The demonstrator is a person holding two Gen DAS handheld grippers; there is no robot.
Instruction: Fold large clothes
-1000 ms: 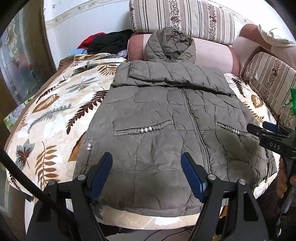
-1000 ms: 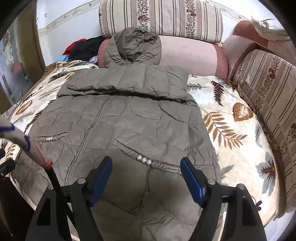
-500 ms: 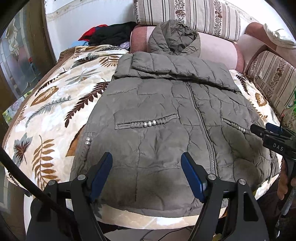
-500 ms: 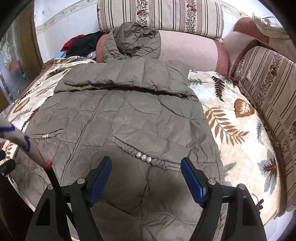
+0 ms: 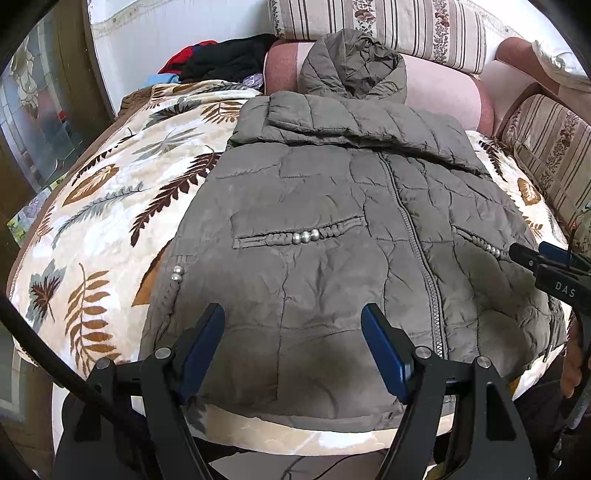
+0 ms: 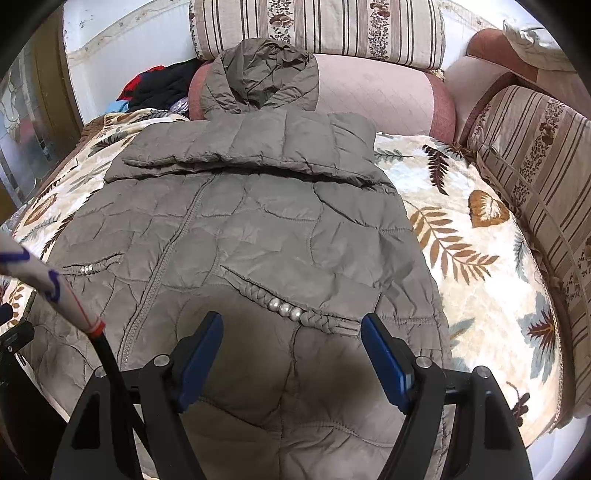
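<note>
A grey-green quilted hooded jacket (image 5: 332, 229) lies flat, front up and zipped, on a leaf-patterned blanket (image 5: 103, 206). Its sleeves are folded across the chest and the hood (image 5: 354, 62) rests against a pink bolster. My left gripper (image 5: 293, 343) is open and empty above the jacket's lower left hem. My right gripper (image 6: 291, 350) is open and empty above the lower right part of the jacket (image 6: 258, 229), just below the pearl-trimmed pocket (image 6: 284, 308). The right gripper's side also shows at the right edge of the left wrist view (image 5: 546, 266).
A pink bolster (image 6: 384, 99) and striped cushions (image 6: 317, 26) line the back. A striped sofa arm (image 6: 535, 155) stands at the right. A pile of dark and red clothes (image 5: 221, 59) lies at the back left. The blanket's front edge (image 5: 295, 432) drops off below the hem.
Both grippers have moved a little lower and closer over the jacket's hem. Both stay open. The jacket has not moved.
</note>
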